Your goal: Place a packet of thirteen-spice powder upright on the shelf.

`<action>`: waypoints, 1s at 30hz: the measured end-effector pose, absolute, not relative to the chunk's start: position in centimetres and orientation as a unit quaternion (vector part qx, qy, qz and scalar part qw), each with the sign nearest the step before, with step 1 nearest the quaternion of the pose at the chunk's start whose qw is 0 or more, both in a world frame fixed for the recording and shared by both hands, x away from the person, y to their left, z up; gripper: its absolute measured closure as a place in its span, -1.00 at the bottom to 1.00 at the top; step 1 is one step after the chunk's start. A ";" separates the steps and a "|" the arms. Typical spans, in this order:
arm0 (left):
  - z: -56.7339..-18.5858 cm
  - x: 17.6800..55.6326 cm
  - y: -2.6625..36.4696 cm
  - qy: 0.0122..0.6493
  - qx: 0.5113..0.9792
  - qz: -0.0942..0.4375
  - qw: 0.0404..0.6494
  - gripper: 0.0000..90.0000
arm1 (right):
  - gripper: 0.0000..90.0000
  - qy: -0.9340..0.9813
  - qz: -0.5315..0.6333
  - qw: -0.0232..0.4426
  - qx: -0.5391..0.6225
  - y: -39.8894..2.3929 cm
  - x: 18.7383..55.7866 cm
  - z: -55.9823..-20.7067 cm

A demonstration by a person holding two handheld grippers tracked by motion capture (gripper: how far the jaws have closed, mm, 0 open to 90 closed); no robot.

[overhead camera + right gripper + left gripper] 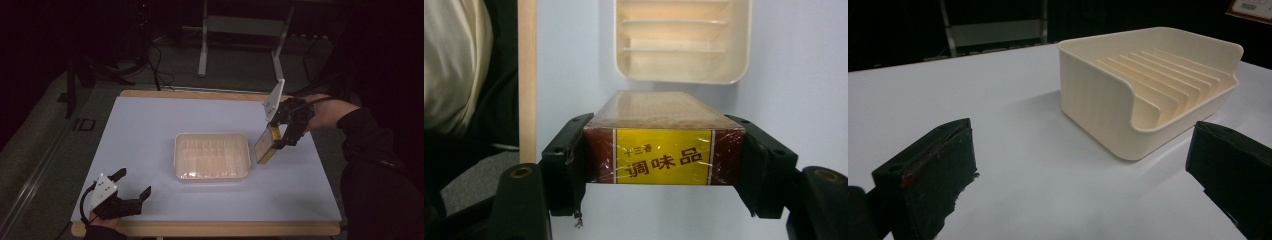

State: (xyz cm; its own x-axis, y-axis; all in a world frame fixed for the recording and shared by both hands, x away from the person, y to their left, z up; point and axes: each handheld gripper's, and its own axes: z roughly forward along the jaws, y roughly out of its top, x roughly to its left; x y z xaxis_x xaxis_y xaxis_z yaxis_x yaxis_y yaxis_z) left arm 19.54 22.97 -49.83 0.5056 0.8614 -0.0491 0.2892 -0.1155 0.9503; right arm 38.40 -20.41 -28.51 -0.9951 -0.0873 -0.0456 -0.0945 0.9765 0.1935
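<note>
Cream plastic forms the slotted rack at the middle of the pale worktop, a rounded tray with thin upright dividers across its floor, made, we judge, to take flat things stood on edge. We hold a slim box in the right gripper, clear of the worktop and just beside the rack's right wall; the jaws pinch its two narrow sides, which leaves its long body free to tip into a slot. The box is glossy, wrapped in clear film, dark red with a yellow label printed in characters. Our left gripper rests low at the near left corner, well apart from the rack, its black jaws spread and holding nothing.
</note>
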 end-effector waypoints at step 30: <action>-49.9 19.4 22.8 0.400 0.702 0.279 0.519 -1.00 | -0.29 0.981 0.179 0.023 -0.064 -14.6 38.5 -29.9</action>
